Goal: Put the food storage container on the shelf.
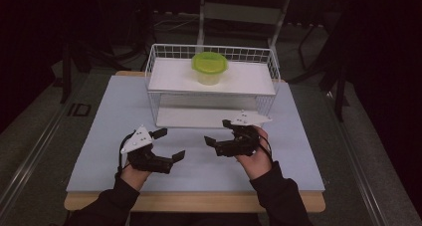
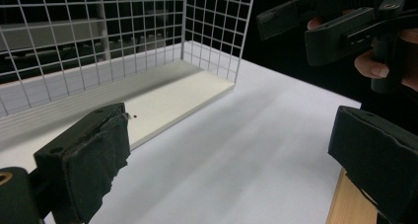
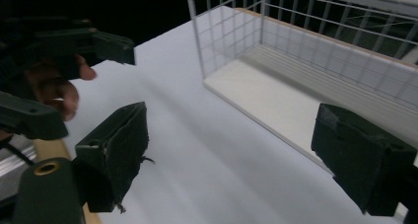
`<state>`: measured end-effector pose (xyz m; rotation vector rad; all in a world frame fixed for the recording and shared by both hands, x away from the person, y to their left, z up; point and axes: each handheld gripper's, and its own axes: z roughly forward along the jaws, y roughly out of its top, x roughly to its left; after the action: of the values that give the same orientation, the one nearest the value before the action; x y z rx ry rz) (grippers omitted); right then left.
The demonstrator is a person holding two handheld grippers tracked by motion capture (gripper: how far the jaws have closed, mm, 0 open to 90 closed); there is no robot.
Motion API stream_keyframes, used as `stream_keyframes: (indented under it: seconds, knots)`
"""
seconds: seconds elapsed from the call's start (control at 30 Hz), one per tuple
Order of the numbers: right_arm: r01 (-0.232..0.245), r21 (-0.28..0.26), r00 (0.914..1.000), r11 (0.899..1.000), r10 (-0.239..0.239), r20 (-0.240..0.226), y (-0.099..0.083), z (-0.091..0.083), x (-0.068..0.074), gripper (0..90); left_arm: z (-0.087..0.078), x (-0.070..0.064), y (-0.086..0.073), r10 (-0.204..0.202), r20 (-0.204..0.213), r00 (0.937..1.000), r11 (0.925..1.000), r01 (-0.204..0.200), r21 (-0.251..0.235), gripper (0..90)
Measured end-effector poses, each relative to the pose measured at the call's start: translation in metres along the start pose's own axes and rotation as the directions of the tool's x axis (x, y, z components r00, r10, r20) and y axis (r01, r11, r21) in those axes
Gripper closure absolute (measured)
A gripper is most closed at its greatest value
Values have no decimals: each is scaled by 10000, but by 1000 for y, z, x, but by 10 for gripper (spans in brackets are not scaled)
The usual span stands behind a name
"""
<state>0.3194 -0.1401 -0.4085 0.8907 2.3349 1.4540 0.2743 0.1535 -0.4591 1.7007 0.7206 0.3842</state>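
Note:
A clear tub with a green lid stands on the top shelf of a white wire rack at the back of the white tabletop. My left gripper is held open above the table in front of the rack's left end, with nothing between its jaws. My right gripper is open too, facing it from the right near the rack's lower board. In the left gripper view, the left gripper looks at the rack's wire wall. The right gripper in its own view also holds nothing.
The rack's lower shelf is bare. A wooden edge borders the tabletop at the front. Dark floor and metal frame legs lie behind the table. The other gripper hangs close at the top right of the left gripper view.

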Motion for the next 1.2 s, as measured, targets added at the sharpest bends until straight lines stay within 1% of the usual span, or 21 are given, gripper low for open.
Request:
stream_keyframes:
  seconds: [0.07, 0.1, 0.13, 0.17, 0.2, 0.3, 0.4, 0.47, 0.53, 0.6, 0.63, 0.7, 0.73, 0.8, 0.83, 0.93, 0.97, 1.1, 1.2]
  knots:
    - [-101, -72, 9999, 9999, 101, -39, -7, -2, -3, 140, 1, 0, -2, 73, -16, 10000, 9999, -73, 100, 27]
    - [-21, -80, 10000, 10000, 22, 95, -13, -4, -5, 140, 1, 0, -3, 105, -18, 9999, 9998, -105, 152, 28]
    - [0, -85, 9999, 10000, 1, 109, -17, -5, -7, 140, 2, 0, -3, 141, -4, 9999, 9997, -141, 210, 28]
    - [-49, -48, 10000, 10000, 50, 22, -22, -6, -9, 140, 3, 1, -5, 146, 10, 9999, 9996, -146, 252, 27]
    - [-78, -25, 9999, 10000, 78, 74, -27, -8, -11, 140, 4, 1, -5, 151, 31, 9999, 9994, -152, 296, 28]
    - [15, -41, 10000, 10000, -15, 37, -39, -11, -15, 140, 5, 1, -7, 170, 47, 9998, 9990, -172, 412, 28]
    - [95, 41, 9998, 9999, -96, 172, -48, -16, -17, 141, 6, 0, -8, 231, 80, 9997, 9987, -234, 454, 28]
    - [239, 66, 9989, 9997, -241, 393, -54, -19, -17, 142, 6, -1, -9, 261, 90, 9996, 9986, -265, 460, 28]
    - [198, 69, 9989, 9998, -201, 433, -59, -22, -18, 143, 6, -1, -9, 304, 129, 9995, 9984, -310, 470, 27]
    - [174, 48, 9987, 9998, -176, 482, -61, -23, -18, 143, 6, -2, -10, 348, 173, 9992, 9980, -357, 517, 28]
    - [238, 97, 9983, 9997, -243, 529, -66, -26, -18, 143, 7, -3, -10, 370, 181, 9992, 9979, -379, 526, 28]
    - [344, 125, 9975, 9993, -351, 616, -70, -29, -16, 143, 7, -4, -11, 445, 220, 9988, 9974, -457, 561, 28]
    - [439, 133, 9971, 9989, -446, 618, -72, -30, -15, 143, 7, -5, -11, 452, 255, 9987, 9974, -465, 553, 28]
    - [823, 284, 9925, 9962, -845, 879, -77, -31, -12, 143, 8, -6, -12, 566, 270, 9980, 9962, -582, 650, 28]
    - [911, 369, 9916, 9952, -941, 891, -79, -31, -11, 143, 8, -7, -13, 607, 301, 9977, 9959, -625, 660, 28]
    - [775, 432, 9933, 9961, -808, 829, -85, -32, -10, 143, 9, -9, -14, 664, 377, 9971, 9949, -691, 730, 28]
    - [829, 473, 9929, 9954, -866, 811, -86, -33, -9, 143, 9, -9, -15, 659, 400, 9970, 9950, -686, 723, 28]
    - [821, 460, 9919, 9956, -861, 933, -89, -35, -11, 146, 10, -9, -15, 618, 464, 9970, 9952, -651, 735, 27]
    - [689, 460, 9927, 9966, -731, 964, -90, -35, -12, 147, 10, -8, -16, 610, 434, 9972, 9951, -641, 752, 28]
